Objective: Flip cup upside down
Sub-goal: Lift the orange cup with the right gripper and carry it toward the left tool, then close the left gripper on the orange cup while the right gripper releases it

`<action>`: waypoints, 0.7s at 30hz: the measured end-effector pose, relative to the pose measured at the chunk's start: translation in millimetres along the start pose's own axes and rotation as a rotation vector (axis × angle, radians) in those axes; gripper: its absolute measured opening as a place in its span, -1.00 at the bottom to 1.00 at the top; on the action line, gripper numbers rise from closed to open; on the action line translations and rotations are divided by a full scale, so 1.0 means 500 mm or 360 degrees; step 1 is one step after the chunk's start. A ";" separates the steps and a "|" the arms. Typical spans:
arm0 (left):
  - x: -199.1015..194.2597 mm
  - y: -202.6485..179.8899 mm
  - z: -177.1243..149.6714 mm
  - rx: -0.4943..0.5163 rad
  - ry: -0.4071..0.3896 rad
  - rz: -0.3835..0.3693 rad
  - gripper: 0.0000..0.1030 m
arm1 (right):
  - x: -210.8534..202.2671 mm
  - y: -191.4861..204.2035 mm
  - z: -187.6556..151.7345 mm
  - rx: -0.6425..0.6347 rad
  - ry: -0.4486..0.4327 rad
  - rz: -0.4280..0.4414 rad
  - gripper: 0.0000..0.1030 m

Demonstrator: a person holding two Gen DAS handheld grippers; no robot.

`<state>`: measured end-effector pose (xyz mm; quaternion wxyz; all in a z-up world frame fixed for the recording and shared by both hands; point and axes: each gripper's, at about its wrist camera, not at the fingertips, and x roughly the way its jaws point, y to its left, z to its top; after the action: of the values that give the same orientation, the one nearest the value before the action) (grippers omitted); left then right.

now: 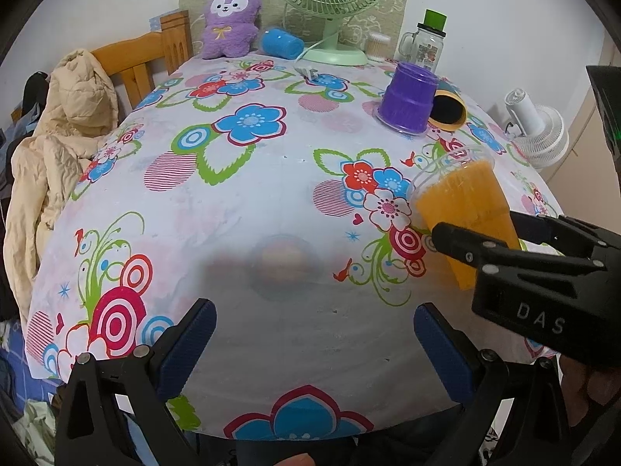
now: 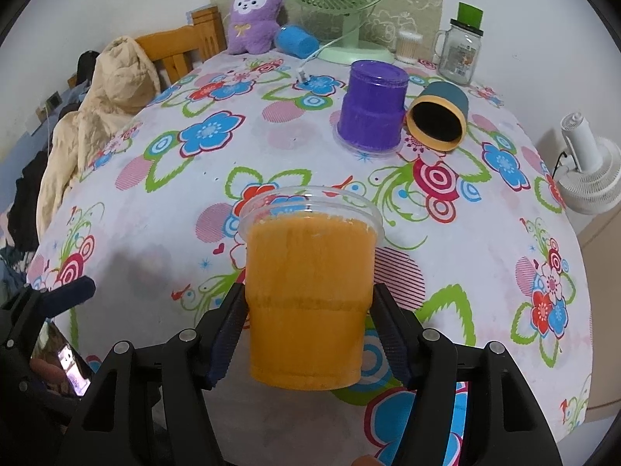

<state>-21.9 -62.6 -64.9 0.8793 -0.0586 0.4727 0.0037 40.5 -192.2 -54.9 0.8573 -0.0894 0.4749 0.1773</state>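
Note:
An orange plastic cup with a clear rim (image 2: 310, 295) is clamped between the pads of my right gripper (image 2: 306, 334). Its open mouth points away from me, tilted above the flowered tablecloth (image 2: 155, 209). The left wrist view shows the same cup (image 1: 465, 202) held in the right gripper (image 1: 477, 233) at the right, mouth tilted up and to the left, off the table. My left gripper (image 1: 314, 341) is open and empty, low over the near table edge.
A purple cup (image 2: 370, 106) stands upside down at the back right, with a teal and yellow cup (image 2: 440, 116) on its side beside it. A blue cup (image 2: 297, 40) lies by the green fan (image 2: 341, 4), a purple plush (image 2: 252, 15) and a glass jar (image 2: 462, 46). A chair with a beige jacket (image 2: 97, 108) stands at the left.

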 end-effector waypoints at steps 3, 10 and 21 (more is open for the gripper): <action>-0.001 0.000 0.000 -0.0005 0.0003 -0.0010 0.99 | -0.002 0.001 0.000 0.0004 0.0005 0.0010 0.55; 0.000 -0.012 0.005 -0.0047 0.0001 -0.0047 0.99 | -0.049 -0.033 0.009 0.0072 -0.0060 0.0204 0.55; -0.043 -0.074 0.054 -0.0029 -0.0158 -0.0132 0.99 | -0.113 -0.187 0.001 0.0317 -0.0202 0.0284 0.55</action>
<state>-8.8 -95.2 -28.7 0.9004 -0.0858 0.4257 -0.0254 49.7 -290.6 -8.2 0.8712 0.0500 0.4409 0.2100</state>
